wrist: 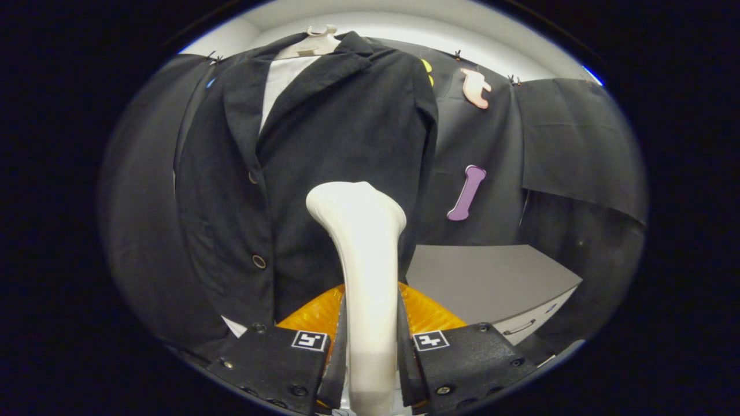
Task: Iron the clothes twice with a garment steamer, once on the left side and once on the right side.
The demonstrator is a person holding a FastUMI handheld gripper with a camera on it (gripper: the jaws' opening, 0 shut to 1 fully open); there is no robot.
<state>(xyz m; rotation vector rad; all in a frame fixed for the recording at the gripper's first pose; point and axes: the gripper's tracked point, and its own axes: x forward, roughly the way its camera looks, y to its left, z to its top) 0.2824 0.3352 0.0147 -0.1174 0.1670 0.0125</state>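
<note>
Gripper [370,352] clamped on the white steamer [364,277], both fingers [338,346] pressing its handle from either side. Steamer stands upright between them, head widened at the top, in front of the lower part of the dark jacket [324,167]. Can't tell if the head touches the fabric. Jacket hangs buttoned on a pale hanger [315,41], white shirt [280,81] at the collar. Orange object [428,315] just behind the fingers. Grey worktop [491,280] beyond them to the right of the jacket.
</note>
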